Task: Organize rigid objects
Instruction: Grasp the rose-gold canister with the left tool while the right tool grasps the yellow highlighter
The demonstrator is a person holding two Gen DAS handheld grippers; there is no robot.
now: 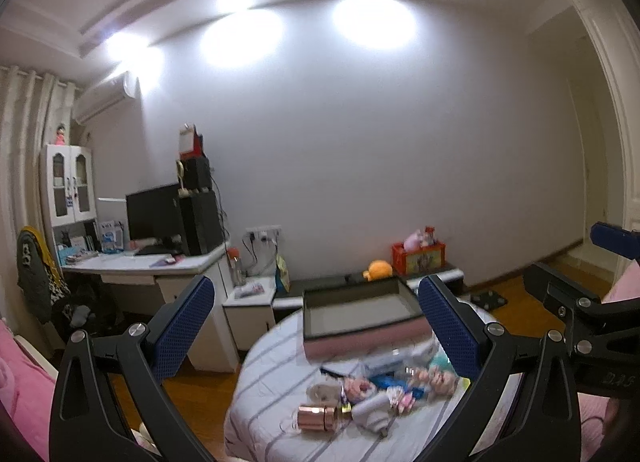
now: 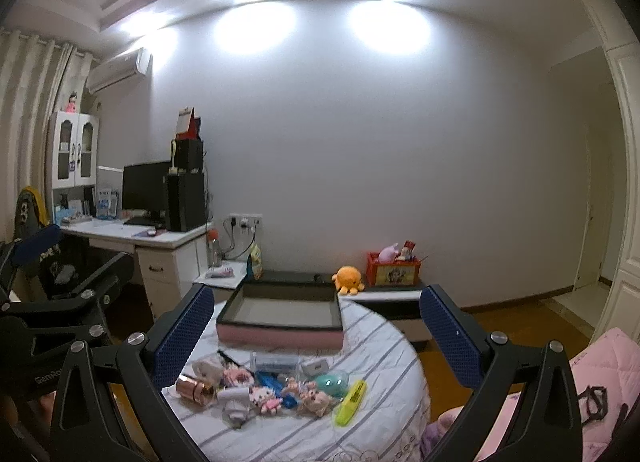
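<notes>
**A:** What's hard to read here? In the left wrist view the heap of small toys and trinkets (image 1: 384,390) is smeared with blur. I can only pick out the shiny rose-gold metal cylinder (image 1: 318,418) lying on its side at the near-left end.

**B:** The right wrist view is sharper: a neon-yellow plastic clip-like thing (image 2: 351,402) sits at the heap's right end (what it really is, can't say). Behind the heap is the shallow pink-sided tray with a dark rim (image 2: 280,318), nothing in it.

**A:** Tools?

**B:** Left tool (image 1: 316,326) and right tool (image 2: 316,326) both spread wide, gripping nothing, held above the near edge of the round striped-cloth tabletop (image 2: 384,346). Bare cloth runs along its right rim.
</notes>
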